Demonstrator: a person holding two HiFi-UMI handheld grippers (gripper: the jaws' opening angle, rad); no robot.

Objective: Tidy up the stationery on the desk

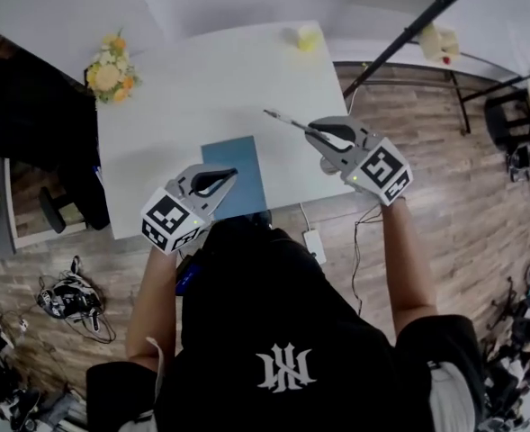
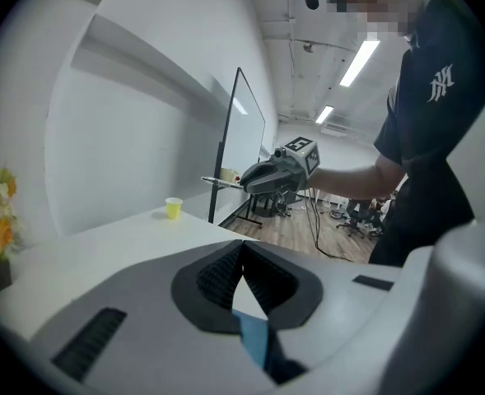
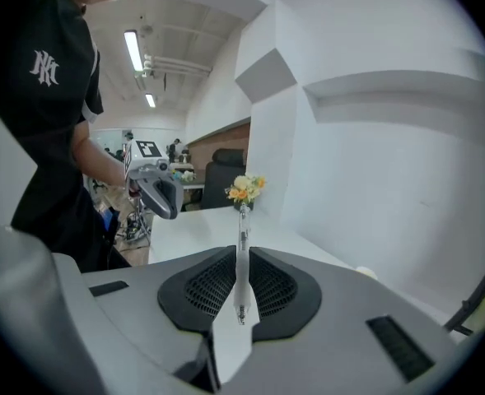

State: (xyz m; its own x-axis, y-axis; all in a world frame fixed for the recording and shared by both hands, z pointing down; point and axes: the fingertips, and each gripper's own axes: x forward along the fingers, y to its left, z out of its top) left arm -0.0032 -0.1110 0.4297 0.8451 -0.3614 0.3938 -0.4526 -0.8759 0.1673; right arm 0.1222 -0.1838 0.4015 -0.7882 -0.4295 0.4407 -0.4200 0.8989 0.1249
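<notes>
A slim pale pen (image 1: 287, 121) is clamped between the jaws of the right tool (image 1: 315, 134), held above the white tabletop (image 1: 202, 88). A blue notebook (image 1: 245, 171) lies flat near the tabletop's front edge.

A thin clear pen (image 3: 242, 229) is held tight between the two black jaws of the right gripper (image 3: 242, 255). Its far end is pointed at some yellow flowers (image 3: 245, 188) on the white table (image 3: 188, 235). The left gripper (image 3: 161, 189) is seen up in the air at the left.
</notes>
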